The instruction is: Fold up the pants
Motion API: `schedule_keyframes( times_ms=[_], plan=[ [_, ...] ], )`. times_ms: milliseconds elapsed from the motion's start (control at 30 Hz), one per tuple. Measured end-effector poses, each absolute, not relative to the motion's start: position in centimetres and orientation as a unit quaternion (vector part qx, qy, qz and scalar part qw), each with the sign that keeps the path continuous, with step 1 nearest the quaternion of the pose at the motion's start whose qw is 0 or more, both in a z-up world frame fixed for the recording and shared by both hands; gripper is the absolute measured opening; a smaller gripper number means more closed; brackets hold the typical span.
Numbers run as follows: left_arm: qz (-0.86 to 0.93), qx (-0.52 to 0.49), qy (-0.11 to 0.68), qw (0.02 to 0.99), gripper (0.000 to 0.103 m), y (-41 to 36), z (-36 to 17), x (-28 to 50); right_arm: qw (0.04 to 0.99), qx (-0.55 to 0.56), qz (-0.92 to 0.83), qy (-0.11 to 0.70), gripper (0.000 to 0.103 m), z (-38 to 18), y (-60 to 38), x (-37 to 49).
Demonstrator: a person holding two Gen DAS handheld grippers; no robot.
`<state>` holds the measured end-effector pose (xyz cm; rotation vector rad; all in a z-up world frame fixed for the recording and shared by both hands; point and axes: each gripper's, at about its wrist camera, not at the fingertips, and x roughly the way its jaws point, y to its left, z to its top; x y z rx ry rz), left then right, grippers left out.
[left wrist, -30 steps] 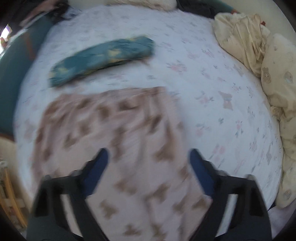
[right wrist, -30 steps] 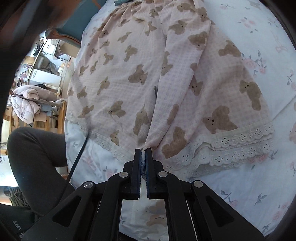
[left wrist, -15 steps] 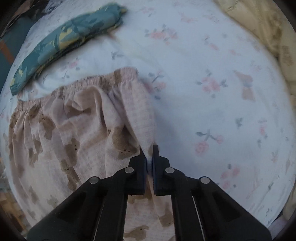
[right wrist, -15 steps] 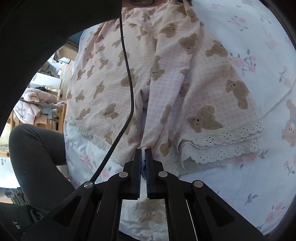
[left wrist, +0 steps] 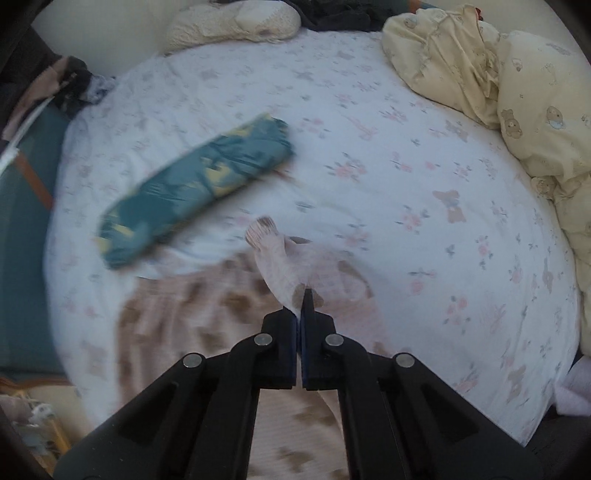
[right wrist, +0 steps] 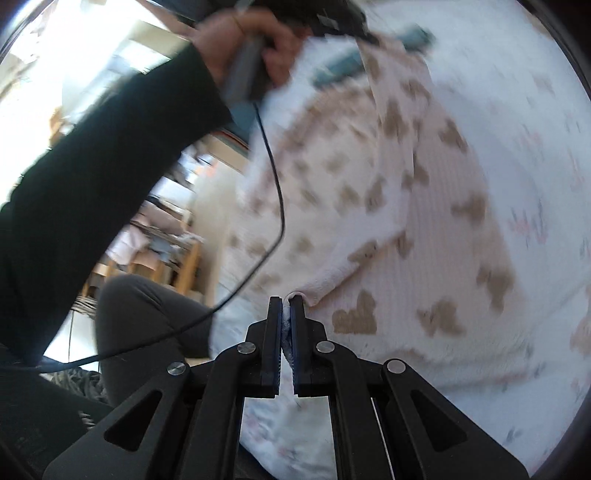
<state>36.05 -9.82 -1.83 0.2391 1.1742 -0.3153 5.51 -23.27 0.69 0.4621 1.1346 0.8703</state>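
Note:
The pink pants with brown bears (left wrist: 207, 314) lie on the flowered bed sheet (left wrist: 424, 177). My left gripper (left wrist: 300, 295) is shut on the waistband edge, which stands up in a lifted fold in front of it. My right gripper (right wrist: 285, 301) is shut on the lace hem end of the pants (right wrist: 424, 206), with the cloth raised and folded over toward the left. The person's arm and hand holding the left gripper (right wrist: 243, 62) show at the top left of the right wrist view.
A folded teal and yellow garment (left wrist: 195, 184) lies on the sheet beyond the pants. A cream duvet (left wrist: 517, 103) is piled on the right, a pale pillow (left wrist: 232, 22) at the back. A black cable (right wrist: 273, 184) hangs across the pants. The person's knee (right wrist: 147, 314) is at the bed's edge.
The left gripper closed on the waistband and has lifted it. The right gripper has raised the hem end, and the pants are folding over sideways. Both views blur with motion.

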Motion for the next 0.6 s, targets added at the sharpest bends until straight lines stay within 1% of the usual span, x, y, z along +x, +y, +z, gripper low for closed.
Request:
schedule_keyframes(
  times_ms=[200, 300, 467, 600],
  plan=[
    [-0.122, 0.131, 0.548, 0.817, 0.0, -3.6, -0.3, 37.1, 0.723, 0.201, 0.455, 0.478, 0.003, 5.9, -17.5, 7.1],
    [-0.114, 0.144, 0.551, 0.814, 0.0, -0.9, -0.3, 37.2, 0.711, 0.179, 0.482, 0.479, 0.003, 6.9, -13.1, 7.4],
    [-0.076, 0.168, 0.565, 0.804, 0.0, 5.1, -3.5, 38.0, 0.677, 0.165, 0.51, 0.504, 0.003, 4.9, -5.8, 8.7],
    [-0.054, 0.156, 0.594, 0.787, 0.0, 8.5, -8.8, 39.2, 0.659, 0.16, 0.496, 0.542, 0.003, 1.6, -2.3, 10.3]
  ],
)
